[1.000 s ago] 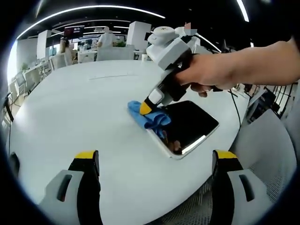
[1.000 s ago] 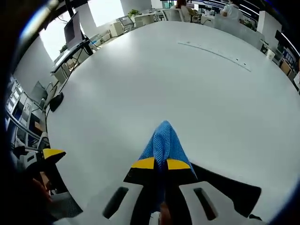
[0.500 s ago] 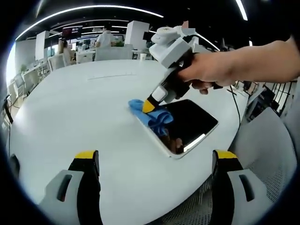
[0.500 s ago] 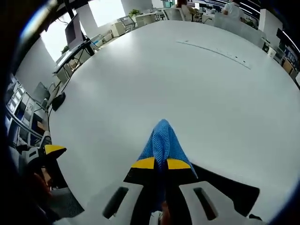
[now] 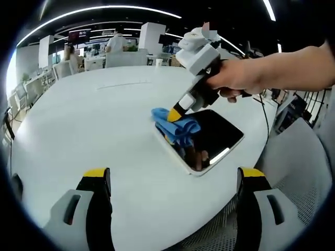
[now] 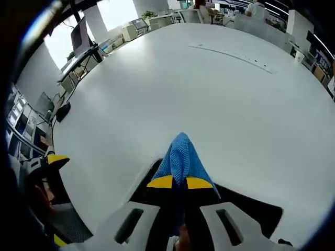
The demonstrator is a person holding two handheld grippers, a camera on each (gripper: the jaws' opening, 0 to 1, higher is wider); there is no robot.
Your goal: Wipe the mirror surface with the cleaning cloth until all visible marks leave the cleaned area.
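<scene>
A dark rectangular mirror (image 5: 214, 138) lies flat on the round white table (image 5: 78, 120). In the left gripper view, a person's hand holds my right gripper (image 5: 175, 114), shut on a crumpled blue cloth (image 5: 179, 127) and pressing it onto the mirror's far-left end. My left gripper (image 5: 174, 173) stands open near the table's front edge, well short of the mirror, with nothing between its fingers. In the right gripper view, the right gripper (image 6: 180, 183) pinches the blue cloth (image 6: 180, 154), and the mirror (image 6: 251, 206) shows dark under and beside the jaws.
A grey mesh chair (image 5: 298, 172) stands off the table's right edge, close to the mirror. Office desks, chairs and monitors (image 6: 84, 36) ring the table farther out. One yellow tip of the left gripper (image 6: 55, 159) shows at the left of the right gripper view.
My right gripper has dragged the cloth from the mirror's left edge further onto the glass. The left gripper has not moved.
</scene>
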